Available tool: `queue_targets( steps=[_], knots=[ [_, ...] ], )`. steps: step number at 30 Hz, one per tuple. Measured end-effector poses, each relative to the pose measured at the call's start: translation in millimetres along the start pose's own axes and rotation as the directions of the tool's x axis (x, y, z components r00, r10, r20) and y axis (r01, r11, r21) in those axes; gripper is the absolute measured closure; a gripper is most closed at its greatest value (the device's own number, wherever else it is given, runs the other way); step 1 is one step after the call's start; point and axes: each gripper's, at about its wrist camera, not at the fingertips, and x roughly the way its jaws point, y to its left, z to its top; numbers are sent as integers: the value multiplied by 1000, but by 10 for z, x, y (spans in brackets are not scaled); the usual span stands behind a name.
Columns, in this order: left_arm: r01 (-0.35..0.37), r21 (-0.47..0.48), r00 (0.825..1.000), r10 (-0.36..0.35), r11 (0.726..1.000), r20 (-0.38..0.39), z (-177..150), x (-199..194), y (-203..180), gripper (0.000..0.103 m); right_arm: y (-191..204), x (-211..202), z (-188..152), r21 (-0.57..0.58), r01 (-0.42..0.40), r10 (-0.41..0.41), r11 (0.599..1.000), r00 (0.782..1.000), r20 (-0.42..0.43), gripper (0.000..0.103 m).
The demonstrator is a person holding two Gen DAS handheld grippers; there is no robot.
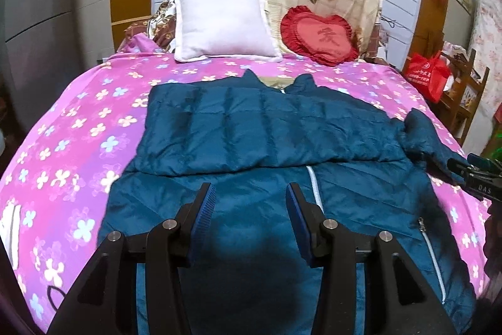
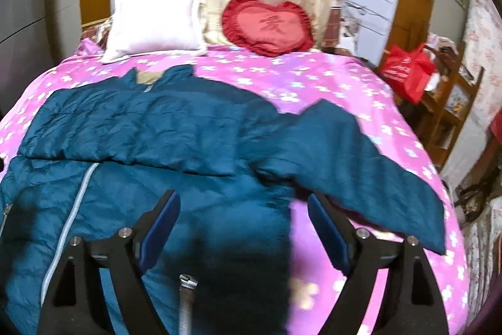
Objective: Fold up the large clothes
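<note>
I see the dark teal quilted puffer jacket [image 1: 266, 127] lying flat on the bed with the pink flower-print cover [image 1: 78, 127], roughly in the middle, a little nearer the foot edge where I stand. Its long axis runs from the foot of the bed to the head; the collar [image 1: 282, 83] points toward the white square pillow [image 1: 224, 25] and the red heart-shaped cushion [image 1: 318, 36] at the head edge. One sleeve is folded crosswise over the chest; the other sleeve [image 2: 360, 159] trails out toward the bed's right edge. The pale zip [image 1: 313, 187] runs along the long axis.

My left gripper [image 1: 249, 222] hangs above the jacket's lower half, jaws partly apart with nothing between them. My right gripper [image 2: 243, 228] hovers above the hem near the loose sleeve, jaws spread wide and gripping nothing.
</note>
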Motion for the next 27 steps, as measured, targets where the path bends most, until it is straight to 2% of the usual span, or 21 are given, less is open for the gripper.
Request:
queue_targets(
  steps=[7, 16, 23, 27],
  knots=[
    [32, 39, 999, -32, 999, -3, -38, 76, -201, 75, -460, -4, -93, 50, 60, -59, 997, 998, -21, 16],
    [68, 75, 998, -69, 995, 8, -61, 244, -308, 75, -661, 166, -191, 99, 59, -54, 993, 997, -52, 16],
    [73, 21, 997, -73, 997, -37, -86, 383, -151, 75, -961, 256, -211, 145, 85, -78, 986, 995, -57, 16],
    [78, -8, 996, -78, 997, -52, -86, 427, -92, 75, -1357, 369, -218, 212, 141, -127, 967, 989, -77, 16]
  ],
)
